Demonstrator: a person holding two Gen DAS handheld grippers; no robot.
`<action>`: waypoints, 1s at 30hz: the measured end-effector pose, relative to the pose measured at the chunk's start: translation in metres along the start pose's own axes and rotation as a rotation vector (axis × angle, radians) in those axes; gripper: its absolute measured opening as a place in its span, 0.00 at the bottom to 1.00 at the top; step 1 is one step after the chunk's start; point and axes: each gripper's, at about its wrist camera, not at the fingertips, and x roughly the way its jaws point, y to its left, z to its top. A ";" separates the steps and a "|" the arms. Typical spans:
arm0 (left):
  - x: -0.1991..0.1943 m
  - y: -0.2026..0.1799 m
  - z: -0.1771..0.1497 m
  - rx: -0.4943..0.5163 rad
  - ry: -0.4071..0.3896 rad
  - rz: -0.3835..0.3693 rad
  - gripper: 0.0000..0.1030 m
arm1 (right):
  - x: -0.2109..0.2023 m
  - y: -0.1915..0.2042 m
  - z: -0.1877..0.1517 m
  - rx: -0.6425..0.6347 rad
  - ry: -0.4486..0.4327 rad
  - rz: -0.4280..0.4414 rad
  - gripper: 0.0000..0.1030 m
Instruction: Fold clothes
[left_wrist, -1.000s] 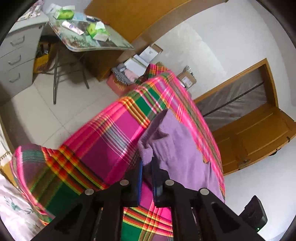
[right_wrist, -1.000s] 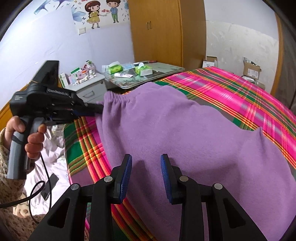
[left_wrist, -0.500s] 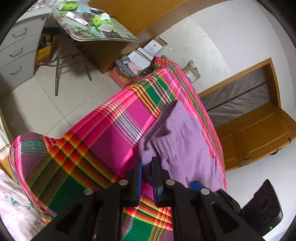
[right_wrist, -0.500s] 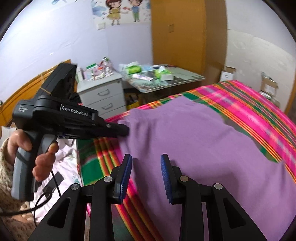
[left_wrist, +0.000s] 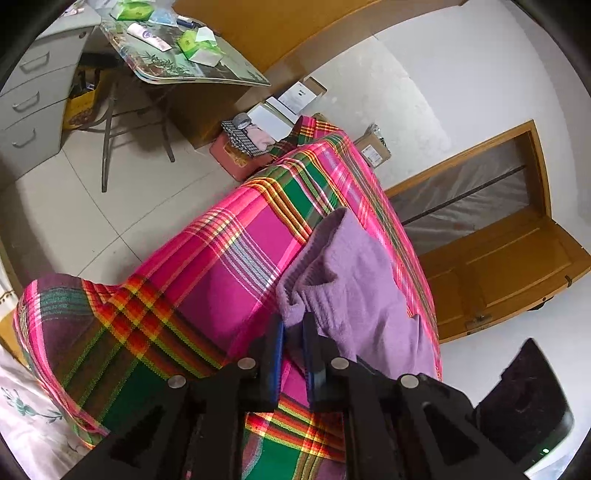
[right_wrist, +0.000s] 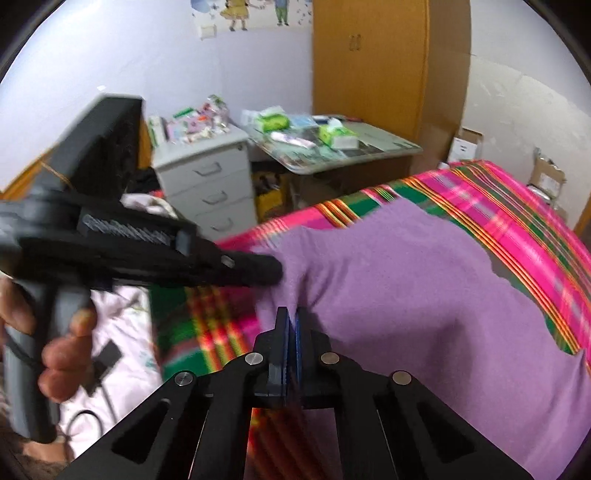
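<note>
Purple garment lies spread over the plaid bedspread on the bed, mostly flat toward the far side, bunched at its near edge.

Left hand-held gripper: jaws narrow, pinching the gathered, ribbed edge of the garment at a near corner. In the right wrist view it comes in from the left, its tip against the cloth, held by a person's hand.

Right hand-held gripper: jaws almost together, a pinch of purple cloth between them, just beside the left one's hold; creases radiate from that point.

Step in hand, as judged: both grips set on one edge, ready to lift or carry it over. Which fold in the sequence cannot be told.

Next move calls for both holds rising together, evenly, so the edge stays straight and the cloth does not drag the bedspread.
</note>
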 end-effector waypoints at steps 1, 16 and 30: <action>0.001 0.001 0.000 -0.004 0.002 -0.001 0.09 | 0.002 0.001 0.000 0.001 0.005 0.005 0.03; -0.009 0.019 0.000 -0.092 -0.011 -0.135 0.37 | 0.025 0.001 0.003 0.059 0.054 0.078 0.13; 0.008 -0.003 0.011 -0.049 0.053 -0.028 0.40 | 0.016 -0.003 -0.005 0.106 0.019 0.147 0.26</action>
